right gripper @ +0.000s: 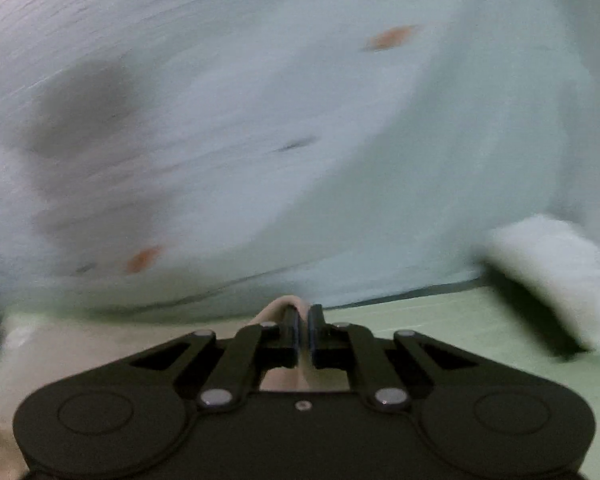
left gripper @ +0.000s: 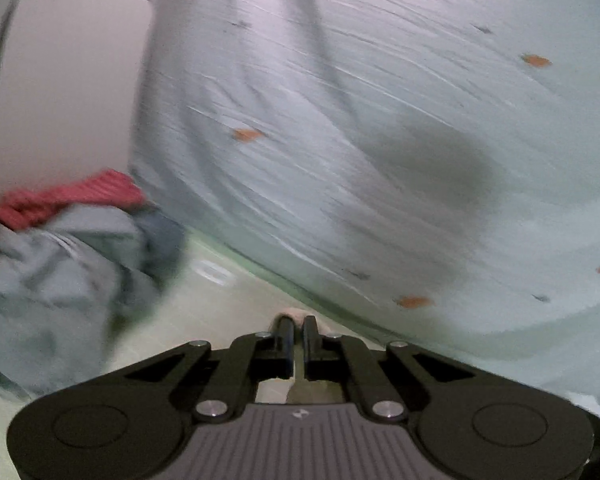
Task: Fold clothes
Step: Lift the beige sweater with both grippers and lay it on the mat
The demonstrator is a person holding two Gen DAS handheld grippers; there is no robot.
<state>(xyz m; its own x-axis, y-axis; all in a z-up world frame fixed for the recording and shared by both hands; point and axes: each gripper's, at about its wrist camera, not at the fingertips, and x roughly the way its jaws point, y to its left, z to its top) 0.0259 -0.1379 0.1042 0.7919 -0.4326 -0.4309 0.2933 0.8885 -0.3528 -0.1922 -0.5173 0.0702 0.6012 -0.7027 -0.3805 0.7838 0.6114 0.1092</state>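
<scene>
Left wrist: pale garment (left gripper: 380, 140) blurred, long axis unclear.

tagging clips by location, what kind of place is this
Probably a bedroom or similar home room, blurred by motion. A pale bedsheet with small orange marks fills both views, a heap of crumpled clothes lies left, and a folded white cloth sits right.
</scene>
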